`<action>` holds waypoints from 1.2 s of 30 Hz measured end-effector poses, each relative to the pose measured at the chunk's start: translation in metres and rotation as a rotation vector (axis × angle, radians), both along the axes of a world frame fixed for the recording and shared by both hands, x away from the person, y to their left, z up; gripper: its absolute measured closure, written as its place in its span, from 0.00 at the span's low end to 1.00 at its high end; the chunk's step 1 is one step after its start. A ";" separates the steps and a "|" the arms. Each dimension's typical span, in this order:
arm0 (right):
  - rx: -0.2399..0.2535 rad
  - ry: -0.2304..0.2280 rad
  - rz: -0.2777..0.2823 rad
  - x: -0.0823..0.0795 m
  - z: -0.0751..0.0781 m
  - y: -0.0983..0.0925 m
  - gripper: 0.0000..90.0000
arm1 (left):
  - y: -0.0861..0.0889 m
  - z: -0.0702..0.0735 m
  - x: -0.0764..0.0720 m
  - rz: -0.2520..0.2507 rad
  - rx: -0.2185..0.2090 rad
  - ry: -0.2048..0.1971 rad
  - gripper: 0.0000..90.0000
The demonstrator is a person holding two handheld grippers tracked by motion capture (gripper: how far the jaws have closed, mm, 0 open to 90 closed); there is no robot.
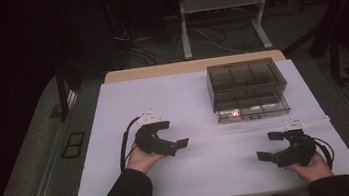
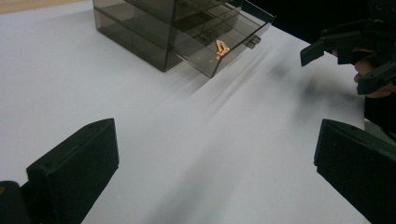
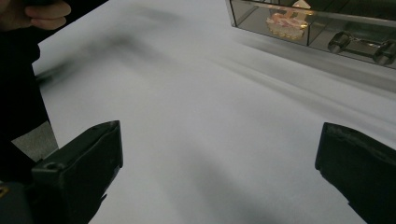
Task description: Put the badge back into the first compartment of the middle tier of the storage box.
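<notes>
Drawer box point(image 1: 247, 89) beyond both open claws

Right gripper point(image 3: 217, 172) gapes over white table point(image 3: 201, 116) near drawer point(image 3: 322, 28).

A white-topped desk point(image 1: 163, 104) stands in a dim room on grey floor point(image 1: 29, 161); beyond it, a metal frame point(image 1: 221, 1) and loose cables point(image 1: 141, 51).

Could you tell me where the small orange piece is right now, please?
In the high view, the orange piece lies inside the pulled-out bottom drawer of the smoky plastic box, on the table's far right.
</notes>
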State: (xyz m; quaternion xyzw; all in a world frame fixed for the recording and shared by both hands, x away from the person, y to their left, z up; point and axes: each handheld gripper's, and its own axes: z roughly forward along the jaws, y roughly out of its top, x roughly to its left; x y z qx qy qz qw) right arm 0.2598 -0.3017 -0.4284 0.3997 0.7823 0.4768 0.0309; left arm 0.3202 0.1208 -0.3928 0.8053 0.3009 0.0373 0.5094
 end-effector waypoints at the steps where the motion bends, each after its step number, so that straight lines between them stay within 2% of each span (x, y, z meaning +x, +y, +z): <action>1: 0.000 0.005 -0.001 0.000 0.000 0.000 0.00 | 0.002 0.000 -0.002 0.004 -0.005 -0.001 0.00; 12: -0.001 0.007 -0.001 0.000 0.000 0.000 0.00 | 0.022 -0.006 -0.018 0.044 -0.029 -0.008 0.00; 17: 0.000 0.008 -0.002 0.000 0.000 0.000 0.00 | 0.033 -0.015 -0.026 0.081 -0.064 0.002 0.00; 24: 0.006 0.011 -0.008 0.000 0.000 0.000 0.00 | 0.046 -0.022 -0.036 0.133 -0.090 -0.009 0.00; 31: 0.003 0.010 -0.010 0.000 -0.001 0.000 0.00 | 0.052 -0.032 -0.047 0.144 -0.068 0.005 0.00; 36: 0.002 0.011 -0.014 0.000 -0.001 0.000 0.00 | 0.054 -0.035 -0.053 0.132 -0.047 0.013 0.00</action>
